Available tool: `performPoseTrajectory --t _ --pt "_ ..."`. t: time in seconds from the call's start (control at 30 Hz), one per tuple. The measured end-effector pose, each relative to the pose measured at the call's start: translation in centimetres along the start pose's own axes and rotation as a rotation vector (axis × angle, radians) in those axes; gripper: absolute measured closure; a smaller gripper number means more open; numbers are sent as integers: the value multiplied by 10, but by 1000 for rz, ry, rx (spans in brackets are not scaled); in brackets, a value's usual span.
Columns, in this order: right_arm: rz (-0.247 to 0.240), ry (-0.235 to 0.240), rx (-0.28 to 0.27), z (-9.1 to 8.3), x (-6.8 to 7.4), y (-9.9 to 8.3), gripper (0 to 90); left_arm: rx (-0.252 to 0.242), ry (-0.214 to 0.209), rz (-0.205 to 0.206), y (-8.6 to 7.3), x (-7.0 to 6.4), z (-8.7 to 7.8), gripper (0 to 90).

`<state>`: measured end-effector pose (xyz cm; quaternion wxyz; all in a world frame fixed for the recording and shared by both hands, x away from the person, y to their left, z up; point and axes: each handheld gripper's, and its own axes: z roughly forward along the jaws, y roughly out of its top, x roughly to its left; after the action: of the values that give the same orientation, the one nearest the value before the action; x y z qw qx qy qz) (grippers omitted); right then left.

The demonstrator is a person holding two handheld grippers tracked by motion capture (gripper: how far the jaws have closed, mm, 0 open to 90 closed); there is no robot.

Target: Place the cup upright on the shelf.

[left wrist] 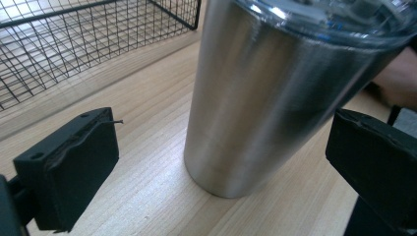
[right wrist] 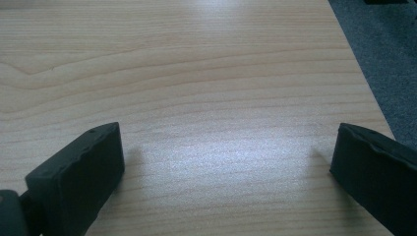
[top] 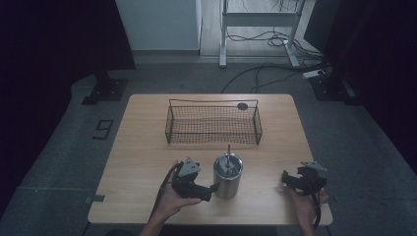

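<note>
My left gripper point(top: 212, 187): held low at the near edge of the pale wooden table point(top: 142, 147), jaws spread wide, grasping nothing; it points to my right, at the tumbler.

Brushed steel tumbler with clear lid point(top: 227, 175): stands upright near the table's front centre, just beside my left jaw tips. In the left gripper view its wall point(left wrist: 255, 98) sits in the gap between both black pads, touching neither, as far as I can tell.

Long axis: vertical, so my jaws would close across its body from the side.

Black wire mesh basket point(top: 214, 125): beyond the tumbler, long side running left to right, nothing visible inside.

My right gripper point(top: 286, 178): well apart from the tumbler, on its right, jaws released wide over bare wood point(right wrist: 221, 98).

Nearer hand: the left one, I judge.
</note>
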<state>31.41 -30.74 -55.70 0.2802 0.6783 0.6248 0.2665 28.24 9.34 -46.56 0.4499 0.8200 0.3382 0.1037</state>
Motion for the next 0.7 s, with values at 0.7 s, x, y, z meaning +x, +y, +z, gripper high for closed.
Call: performPoseTrajectory --t 0.7 --pt "3 -4 -1 -1 -1 -1 0 34 20 40 6 -28 49 0"
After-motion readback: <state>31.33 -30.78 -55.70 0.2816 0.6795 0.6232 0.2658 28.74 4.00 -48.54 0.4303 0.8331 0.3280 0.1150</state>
